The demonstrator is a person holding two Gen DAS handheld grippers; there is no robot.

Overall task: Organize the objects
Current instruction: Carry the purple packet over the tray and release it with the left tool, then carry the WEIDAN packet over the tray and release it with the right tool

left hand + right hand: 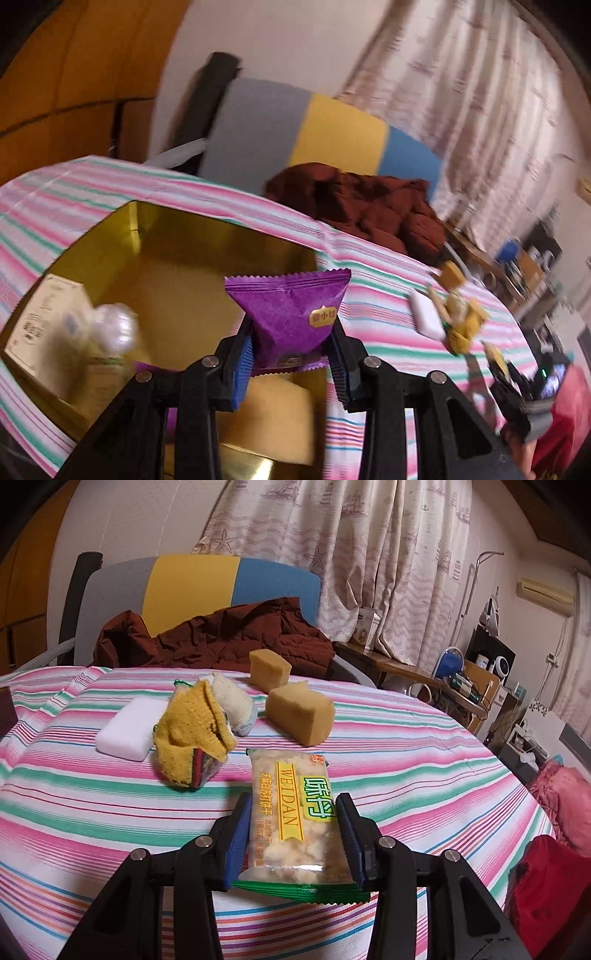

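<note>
Mid-sort, both hands loaded. Left tongs [291, 363] clamped on a purple snack packet [291, 314], held over the open gold tin [177, 240], which sits on the striped desk [369, 306] and already holds a cream carton [40, 332], a blurred whitish item and more purple wrapping. Right tongs [293, 843] clamped on a clear cracker packet [291, 812] with green edging, held low over the desk, well short of the tin. Left on the cloth beyond: a white block [127, 733], a yellow knitted piece [192, 734] with a cream knit bundle [232, 699] just behind, two tan sponges [299, 714]. Likely step: dropping the purple packet into the tin. Next calls for lowering into a free spot clear of the carton, then letting go; afterwards, carrying the cracker packet across.
</note>
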